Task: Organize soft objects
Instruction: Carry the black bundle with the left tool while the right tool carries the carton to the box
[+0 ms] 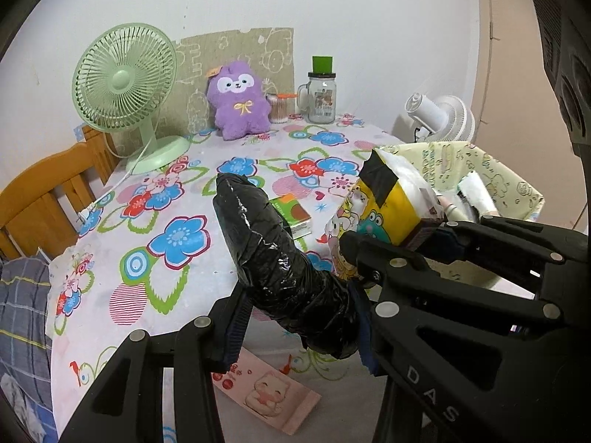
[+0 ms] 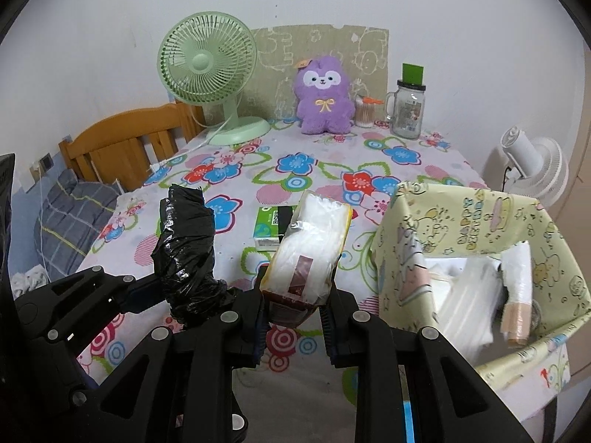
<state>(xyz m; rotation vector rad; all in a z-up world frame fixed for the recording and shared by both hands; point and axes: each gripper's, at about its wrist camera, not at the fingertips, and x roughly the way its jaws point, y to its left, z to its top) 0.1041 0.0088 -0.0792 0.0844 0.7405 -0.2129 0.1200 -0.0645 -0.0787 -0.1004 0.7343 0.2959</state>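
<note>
The left claw is clenched on a black plastic-bag roll and the right claw grasps a tissue pack, both lifted just left of the yellow fabric bin, probably for dropping in.

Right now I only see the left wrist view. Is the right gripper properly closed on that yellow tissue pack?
Observer: Yes. The right gripper has both fingers clamped on the lower end of the tissue pack.
Operator: What is inside the cartoon box?
Observer: The cartoon box holds white plastic-wrapped packs and an upright roll.
Operator: My black plastic bundle hides a green pack.
Observer: The green tissue pack lies flat on the tablecloth, touched by neither gripper.
</note>
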